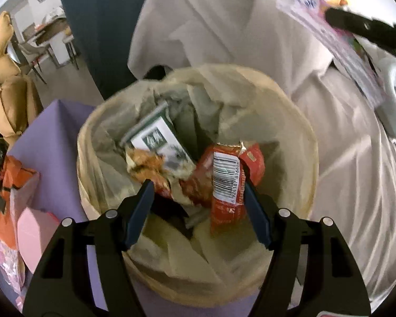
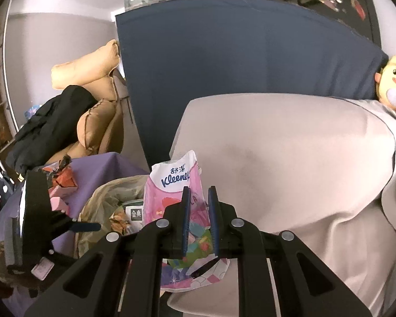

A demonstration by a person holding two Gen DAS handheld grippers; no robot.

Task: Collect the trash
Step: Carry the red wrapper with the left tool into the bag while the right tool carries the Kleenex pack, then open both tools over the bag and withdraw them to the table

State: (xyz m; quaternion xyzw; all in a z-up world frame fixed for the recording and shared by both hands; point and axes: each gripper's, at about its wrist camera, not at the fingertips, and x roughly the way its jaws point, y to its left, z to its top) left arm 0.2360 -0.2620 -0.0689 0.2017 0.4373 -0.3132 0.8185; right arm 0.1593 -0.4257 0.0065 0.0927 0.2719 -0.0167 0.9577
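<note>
Trash is lying heaped inside a round bin (image 1: 298,121) lined with a thin, crinkled, translucent beige bag (image 1: 171,259). The left gripper (image 1: 199,187) is hanging directly over the bin's mouth with its blue-padded fingers (image 1: 140,211) spread wide and nothing between them. A glossy red snack wrapper (image 1: 224,185) with a white barcode panel is showing just below the right finger, touching or nearly touching it; I cannot tell which. Beside the wrapper, toward the bin's far wall, a flat green-and-white carton (image 1: 158,137) is leaning on edge, and a crumpled orange-and-cream wrapper (image 1: 150,163) is sitting against it.

The right gripper (image 2: 199,192) is pinching a soft pink and white Kleenex tissue pack (image 2: 171,182), its fingers closed tight on the creased plastic film. The pack is hanging above the bin's rim on the side nearest a pale, smooth fabric-covered cushion (image 2: 290,158).

Only the left wrist view is looking down into the bin and showing the contents plainly. There the tissue pack (image 1: 338,42) appears blurred, up and to the right of the bin. Only the right wrist view is showing the pack's printed lettering, with the left gripper (image 2: 87,227) seen from the side over the bin (image 2: 100,198). Both views are showing a purple cloth (image 1: 52,132) under the bin, and a plush yellow duck (image 2: 393,84) beyond the cushion.
</note>
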